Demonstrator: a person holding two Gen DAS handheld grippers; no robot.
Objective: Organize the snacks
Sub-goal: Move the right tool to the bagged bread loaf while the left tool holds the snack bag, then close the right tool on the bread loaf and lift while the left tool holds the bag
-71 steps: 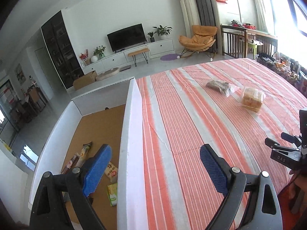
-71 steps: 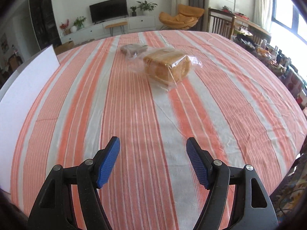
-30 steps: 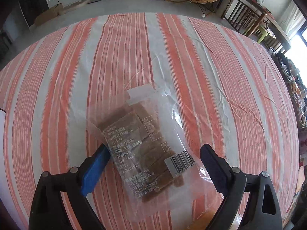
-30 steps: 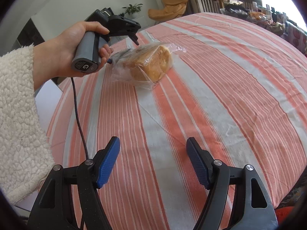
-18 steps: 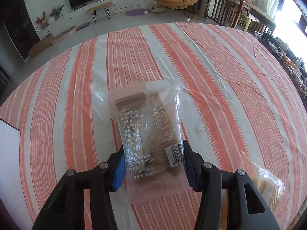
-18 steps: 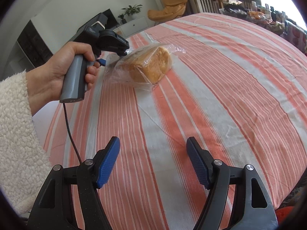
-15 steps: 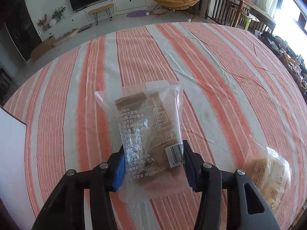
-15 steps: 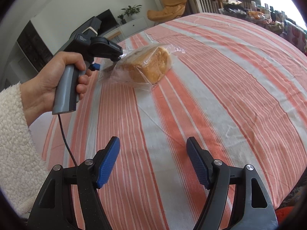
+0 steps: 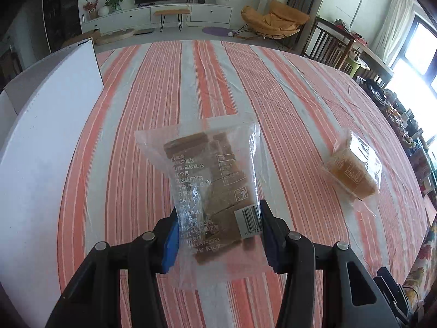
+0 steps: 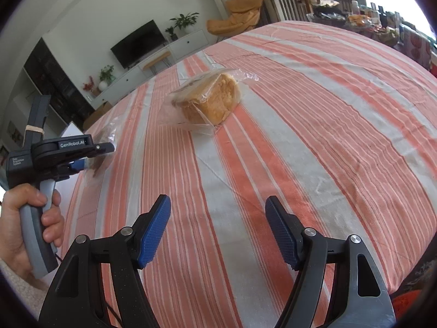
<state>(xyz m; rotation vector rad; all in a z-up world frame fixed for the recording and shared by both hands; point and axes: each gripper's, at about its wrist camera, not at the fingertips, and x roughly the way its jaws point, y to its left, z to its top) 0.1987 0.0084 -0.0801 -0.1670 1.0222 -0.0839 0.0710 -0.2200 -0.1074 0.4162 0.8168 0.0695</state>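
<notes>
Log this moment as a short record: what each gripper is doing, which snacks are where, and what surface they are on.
left gripper: shut on the clear packet of brown slices, lifted off the cloth
right gripper: open, empty, above the cloth
bagged bread loaf: lying on the cloth, untouched
surface: striped tablecloth
white box: at the table's left edge in the left wrist view

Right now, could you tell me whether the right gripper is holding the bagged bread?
No, the right gripper stands open and empty, with the bagged bread lying farther off on the striped tablecloth.
</notes>
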